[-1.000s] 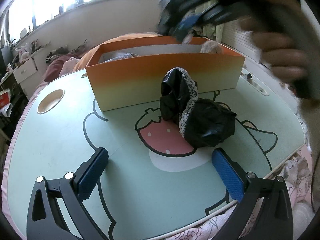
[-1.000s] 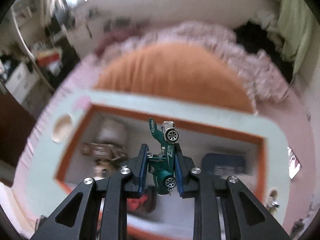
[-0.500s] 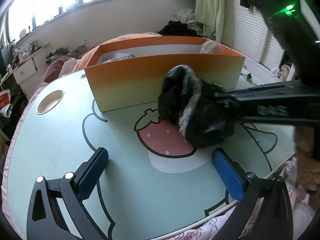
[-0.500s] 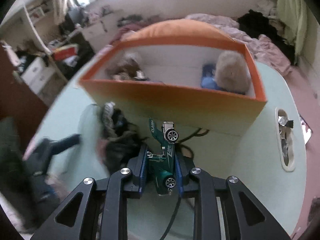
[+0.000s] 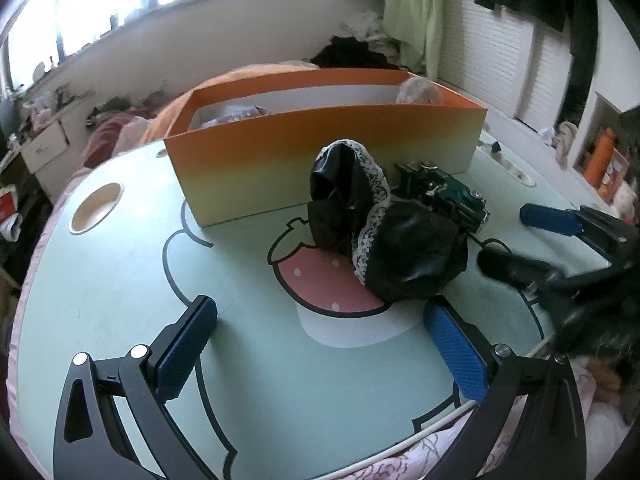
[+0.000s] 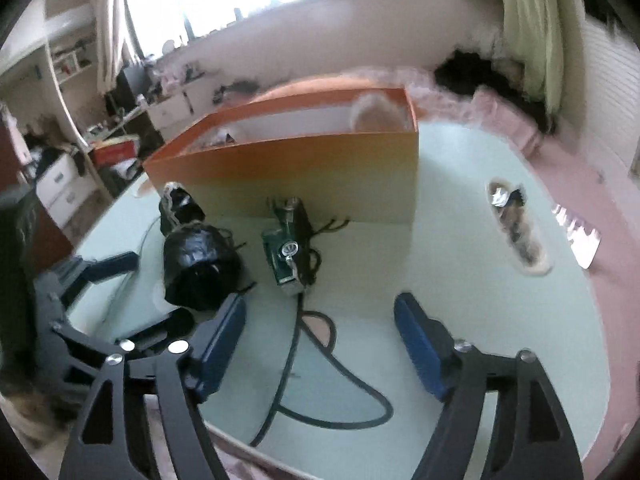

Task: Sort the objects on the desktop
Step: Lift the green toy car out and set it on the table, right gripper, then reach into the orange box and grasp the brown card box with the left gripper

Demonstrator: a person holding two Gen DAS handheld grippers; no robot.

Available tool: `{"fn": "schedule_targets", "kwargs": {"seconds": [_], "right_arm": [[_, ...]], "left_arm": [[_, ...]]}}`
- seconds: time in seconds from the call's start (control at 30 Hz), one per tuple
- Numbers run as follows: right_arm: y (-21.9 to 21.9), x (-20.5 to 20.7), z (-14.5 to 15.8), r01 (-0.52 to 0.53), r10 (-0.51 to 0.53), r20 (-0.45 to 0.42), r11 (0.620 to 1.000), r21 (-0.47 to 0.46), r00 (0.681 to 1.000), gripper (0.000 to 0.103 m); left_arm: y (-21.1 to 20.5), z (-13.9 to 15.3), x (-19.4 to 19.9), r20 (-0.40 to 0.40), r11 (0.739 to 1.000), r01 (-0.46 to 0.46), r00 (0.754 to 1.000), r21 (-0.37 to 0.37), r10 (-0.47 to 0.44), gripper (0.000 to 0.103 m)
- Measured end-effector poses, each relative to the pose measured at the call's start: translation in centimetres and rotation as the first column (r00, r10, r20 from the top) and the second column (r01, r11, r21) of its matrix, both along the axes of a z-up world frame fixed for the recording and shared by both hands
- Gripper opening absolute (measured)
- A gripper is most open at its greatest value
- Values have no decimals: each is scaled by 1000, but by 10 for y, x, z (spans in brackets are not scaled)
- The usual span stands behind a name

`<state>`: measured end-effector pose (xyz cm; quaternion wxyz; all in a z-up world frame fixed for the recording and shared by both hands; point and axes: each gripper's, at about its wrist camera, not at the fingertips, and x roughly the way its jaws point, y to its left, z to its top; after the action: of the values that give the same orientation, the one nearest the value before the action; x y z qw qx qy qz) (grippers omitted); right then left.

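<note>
Trouble is most likely to come from the green toy car (image 6: pixel 286 250): it lies loose on the tabletop (image 5: pixel 120 280), just in front of the orange box (image 5: pixel 320 148) and not inside it, near the table's right-hand side. Judged against the sorting task, it counts as unsorted where it lies. The black lace-trimmed bundle (image 5: pixel 384 240) sits just beside it at the table's middle, so a careless pass at either one could snag the lace or shove the car toward the box wall. A plush item (image 6: pixel 376 114) already sits in the box's far right corner.

The right gripper (image 6: pixel 320 340) points down at a slant toward the car from the near edge, its jaws opening, wide apart with nothing between them; the car lies ahead of the blue pads (image 6: pixel 224 332). The left gripper (image 5: pixel 320 344) hangs over the near edge of the table, tilted down toward the black bundle, jaws spread wide and empty, the bundle lying just beyond its right pad. The two grippers stand close together, so they could knock into one another.
</note>
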<state>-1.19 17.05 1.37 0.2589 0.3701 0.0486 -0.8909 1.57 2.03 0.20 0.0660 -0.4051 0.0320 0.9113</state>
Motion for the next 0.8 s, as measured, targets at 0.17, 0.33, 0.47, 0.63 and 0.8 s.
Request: {"fn": "schedule_targets", "kwargs": {"seconds": [0.17,0.33,0.47,0.63,0.8], "right_arm": [[-9,-1,-4,5,-2,-39,997,76,999,103],[-4,-1,-4,3,0,-44,998,70,999,103],[-7,-6,-7,3,0,-43,998,70,999,103],[-7,-6,-8,0,3,-45,998,68,999,103],[-6,-6,-8,0,3,-47,998,67,999,103]], "left_arm": [[-10,7,5,35,997,39,999,71,-41,87],[-24,53,-10,-10,998,7,1000,68,-7,36],[-20,96,-44,-87,997,44,995,-68,-50,36],[-18,91,-122,134,977,166,980,-131,-148,29],[-6,83,-150,203,942,225,963,-250,-177,27]]}}
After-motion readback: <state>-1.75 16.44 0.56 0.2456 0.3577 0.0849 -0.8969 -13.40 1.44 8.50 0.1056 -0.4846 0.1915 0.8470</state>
